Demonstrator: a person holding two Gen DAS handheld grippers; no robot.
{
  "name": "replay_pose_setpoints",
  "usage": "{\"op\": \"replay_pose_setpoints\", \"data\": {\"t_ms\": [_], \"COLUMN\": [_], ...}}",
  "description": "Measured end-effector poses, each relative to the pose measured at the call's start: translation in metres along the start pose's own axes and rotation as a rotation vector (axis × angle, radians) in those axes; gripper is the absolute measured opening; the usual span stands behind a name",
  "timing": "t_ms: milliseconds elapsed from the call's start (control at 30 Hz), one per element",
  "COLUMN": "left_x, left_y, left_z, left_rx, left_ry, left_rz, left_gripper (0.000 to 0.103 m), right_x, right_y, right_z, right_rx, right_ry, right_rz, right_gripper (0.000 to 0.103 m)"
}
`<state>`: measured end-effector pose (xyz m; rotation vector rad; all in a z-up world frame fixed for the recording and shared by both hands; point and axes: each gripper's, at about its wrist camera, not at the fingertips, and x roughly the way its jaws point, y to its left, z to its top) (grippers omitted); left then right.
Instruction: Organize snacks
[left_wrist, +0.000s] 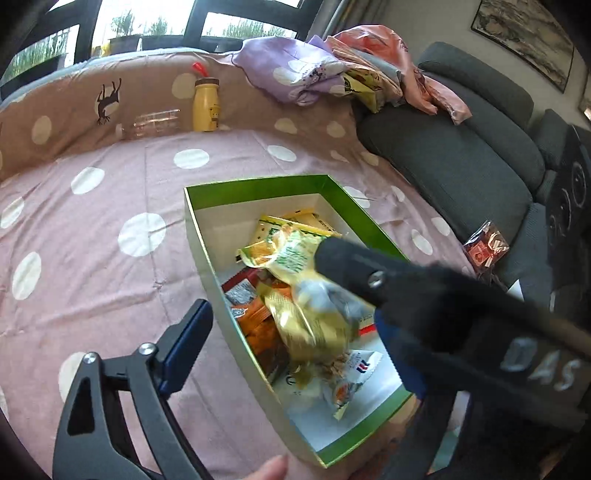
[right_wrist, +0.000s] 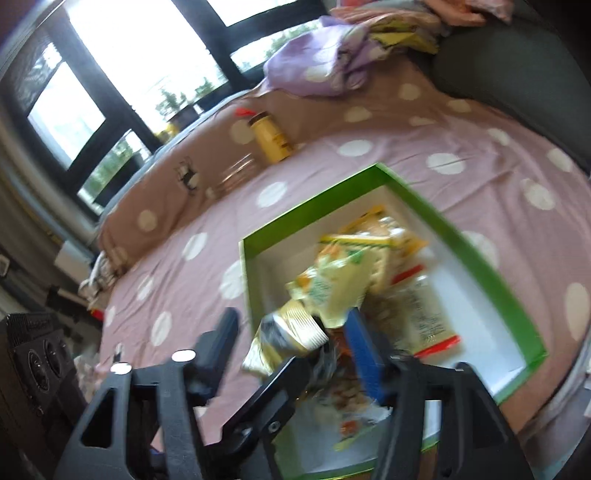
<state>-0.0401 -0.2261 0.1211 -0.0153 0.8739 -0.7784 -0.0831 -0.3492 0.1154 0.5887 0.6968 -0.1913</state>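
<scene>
Box (left_wrist: 207, 254) runs lengthwise away, holding snacks (left_wrist: 295, 258); both claws (left_wrist: 291, 310) (right_wrist: 291, 332) spread, gripping nothing.

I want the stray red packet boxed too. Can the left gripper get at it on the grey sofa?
Probably yes: the red packet lies uncovered on the grey sofa, and the left gripper is open. The other gripper's black finger crosses between them.

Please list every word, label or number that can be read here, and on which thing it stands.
"DAS": white letters on the black claw arm.
Print on the snack packets in the green cardboard box: too blurred to read.
Label on the yellow bottle: too small.
</scene>
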Motion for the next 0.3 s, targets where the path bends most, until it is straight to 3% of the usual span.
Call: {"op": "replay_pose_setpoints", "data": {"t_ms": [133,300], "left_x": [-0.001,-0.013], "left_y": [-0.008,-0.014], "left_z": [0.0,-0.001], "left_rx": [0.01,0.025], "left_ry": [0.007,-0.018], "left_rz": [0.016,0.016], "left_gripper": [0.101,0.102], "right_x": [-0.012,-0.028], "right_y": [-0.01,-0.015], "right_z": [0.002,-0.001], "right_rx": [0.016,0.003], "right_ry": [-0.031,-0.078], "right_rz": [-0.039,-0.119], "right_gripper": [0.084,0.084]}}
